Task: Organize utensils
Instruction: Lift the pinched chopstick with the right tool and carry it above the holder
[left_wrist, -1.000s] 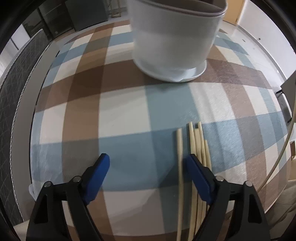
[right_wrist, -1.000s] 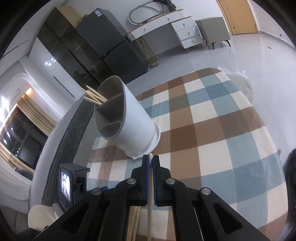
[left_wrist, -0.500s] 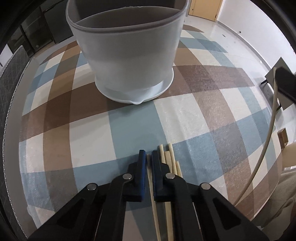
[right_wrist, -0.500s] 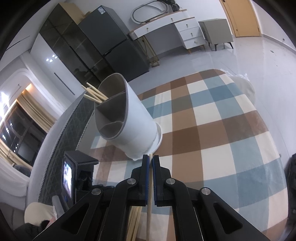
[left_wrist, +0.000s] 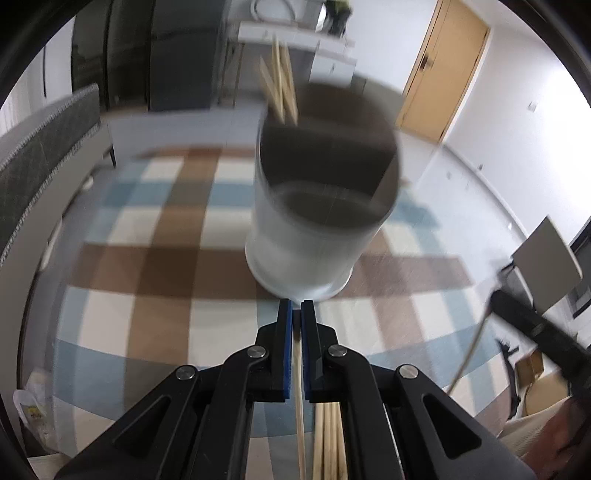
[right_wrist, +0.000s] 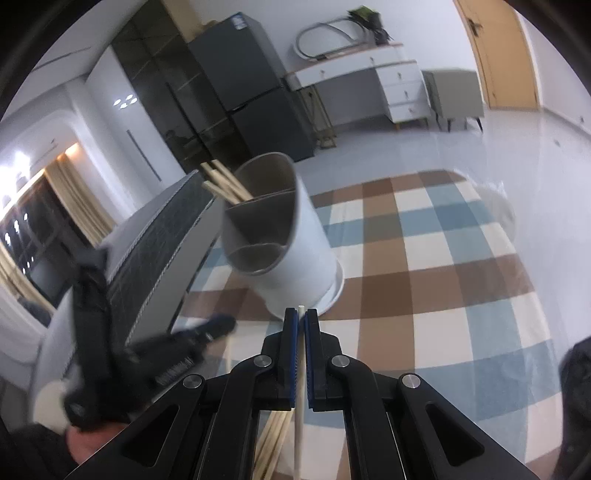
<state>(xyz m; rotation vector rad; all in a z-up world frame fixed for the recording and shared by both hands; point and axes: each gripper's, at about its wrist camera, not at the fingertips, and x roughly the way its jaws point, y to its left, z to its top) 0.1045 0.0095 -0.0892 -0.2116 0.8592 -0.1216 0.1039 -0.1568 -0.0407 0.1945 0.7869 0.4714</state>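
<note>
On the plaid tablecloth (right_wrist: 436, 254) stands a white utensil holder (right_wrist: 295, 254), round, flared base, grey inside, split by dividers into compartments. Wooden chopsticks (right_wrist: 221, 184) stick out of its far compartment, leaning left in the right wrist view; the left wrist view shows them (left_wrist: 279, 88) blurred above the holder (left_wrist: 306, 254). Near compartments look empty as far as visible.

Left gripper (left_wrist: 296, 314): blue pads nearly together, pinching 1 pale chopstick (left_wrist: 299, 406) that runs back between the fingers. Tips sit in front of the holder's base; contact unclear, frame is motion-blurred. A loose bundle of chopsticks (left_wrist: 328, 439) lies on the cloth just right of the held one, under the gripper.

Right gripper (right_wrist: 301, 321): pads pressed on 1 white-ish chopstick (right_wrist: 300, 413), its tip poking just past the fingertips, toward the holder's base. More chopsticks (right_wrist: 273, 435) lie on the cloth below left of it. The other gripper (right_wrist: 177, 347) shows blurred at left, near the table edge.

Grey chair back (right_wrist: 162, 236) left of the table.
</note>
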